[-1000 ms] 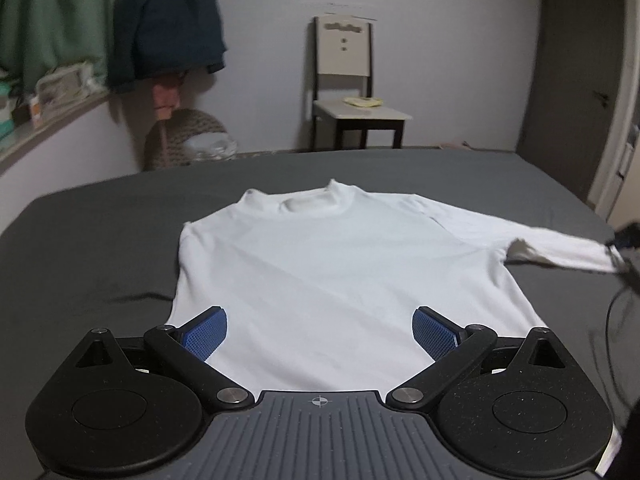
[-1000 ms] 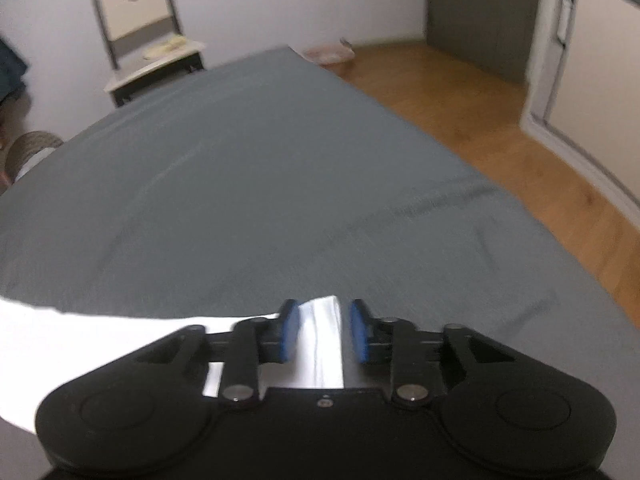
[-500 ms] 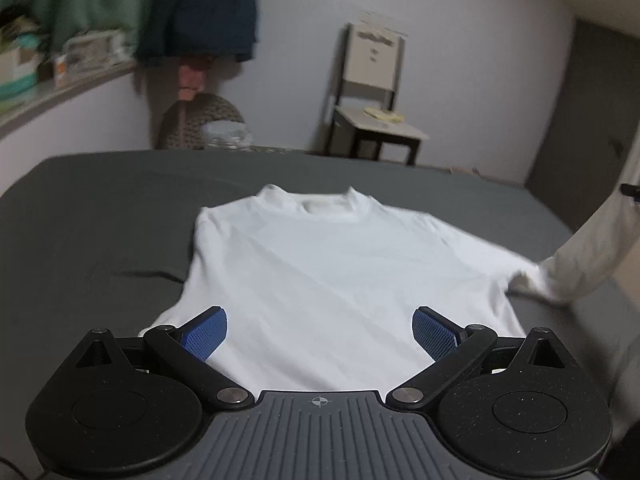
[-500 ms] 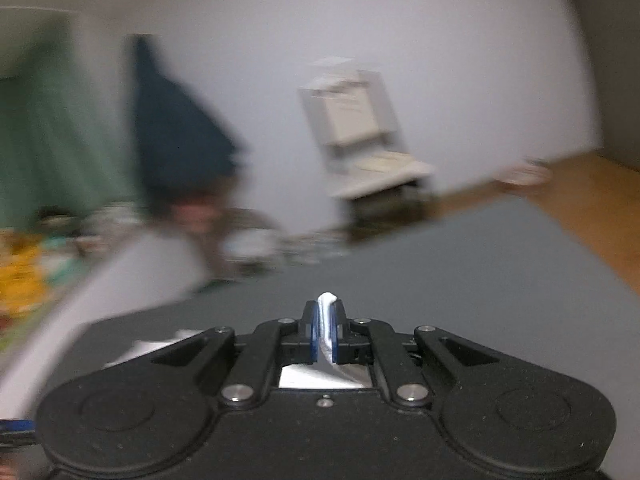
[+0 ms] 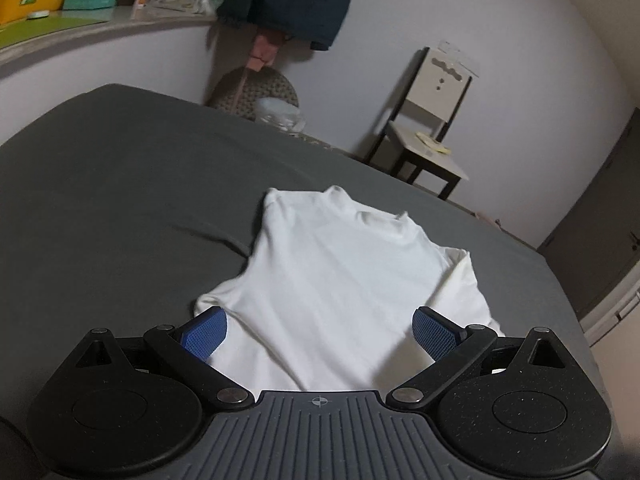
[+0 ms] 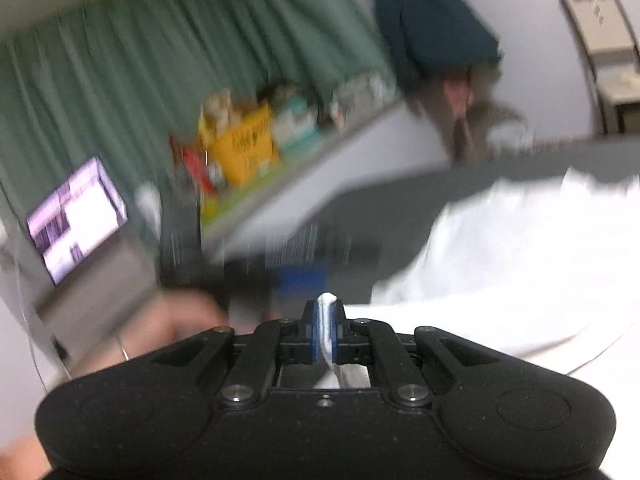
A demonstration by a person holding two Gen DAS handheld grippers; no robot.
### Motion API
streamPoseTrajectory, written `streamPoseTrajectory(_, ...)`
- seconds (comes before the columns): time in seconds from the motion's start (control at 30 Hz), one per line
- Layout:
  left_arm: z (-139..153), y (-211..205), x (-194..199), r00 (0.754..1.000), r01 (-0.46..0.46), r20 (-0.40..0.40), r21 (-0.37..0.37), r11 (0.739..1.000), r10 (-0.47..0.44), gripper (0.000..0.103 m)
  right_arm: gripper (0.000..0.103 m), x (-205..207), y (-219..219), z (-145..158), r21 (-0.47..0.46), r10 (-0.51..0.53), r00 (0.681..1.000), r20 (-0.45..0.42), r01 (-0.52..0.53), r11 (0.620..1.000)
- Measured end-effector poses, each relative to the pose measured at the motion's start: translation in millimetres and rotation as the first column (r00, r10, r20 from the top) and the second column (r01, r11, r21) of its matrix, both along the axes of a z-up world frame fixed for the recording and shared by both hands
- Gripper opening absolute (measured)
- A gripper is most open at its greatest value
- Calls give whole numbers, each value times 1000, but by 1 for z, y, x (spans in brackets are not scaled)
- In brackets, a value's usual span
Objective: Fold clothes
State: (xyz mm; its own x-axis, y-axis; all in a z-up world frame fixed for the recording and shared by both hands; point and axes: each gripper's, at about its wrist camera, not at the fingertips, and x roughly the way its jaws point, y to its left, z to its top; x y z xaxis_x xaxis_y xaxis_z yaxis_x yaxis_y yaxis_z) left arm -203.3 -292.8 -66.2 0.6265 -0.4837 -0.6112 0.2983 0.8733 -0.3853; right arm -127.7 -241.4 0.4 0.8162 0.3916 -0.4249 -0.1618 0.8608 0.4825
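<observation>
A white long-sleeved shirt lies flat on the grey bed, collar away from me. My left gripper hovers open over its hem, blue pads wide apart with nothing between them. Along the shirt's right edge a sleeve lies folded over the body. In the blurred right wrist view my right gripper is shut on a strip of white sleeve fabric, and the shirt spreads to its right. A hand shows just left of that gripper.
A chair stands against the far wall beyond the bed. A ledge on the left carries boxes, with dark and green clothes hanging above. A dark door is at the right. A lit screen sits left of the right gripper.
My right gripper closed on the sleeve cuff, lifted it and swung it leftwards across the shirt. The sleeve went from stretched out on the bed to folded over. My left gripper shifted left, staying open.
</observation>
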Motion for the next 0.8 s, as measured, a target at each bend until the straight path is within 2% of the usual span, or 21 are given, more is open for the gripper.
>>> streamPoseTrajectory(0.1,-2,3,5,1000,2,-6,-6,1000,-2,100,6,6,33,-36,-3,17,998,-67,-18,1000)
streamPoseTrajectory(0.3,-4,4,12,999,39,-20,-19,999,-39,100,6,24,64,-63,-69,11,980,-200,-25,997)
streamPoseTrajectory(0.4,-2,5,12,998,55,-15,-5,998,-55,100,6,34,74,-72,-98,9,973,-232,-33,995)
streamPoseTrajectory(0.53,-2,9,13,999,39,-16,-1,999,-39,100,7,40,80,-88,-77,12,969,-245,-32,996)
streamPoseTrajectory(0.63,-4,12,13,999,34,-26,4,999,-34,100,22,41,85,-103,-49,20,962,-273,-35,998)
streamPoseTrajectory(0.7,-5,10,14,998,54,-39,27,998,-53,100,36,40,86,-106,-18,68,954,-291,-76,997)
streamPoseTrajectory(0.8,-7,8,9,987,155,-56,80,985,-151,100,51,18,84,-87,-57,130,960,-249,-149,987)
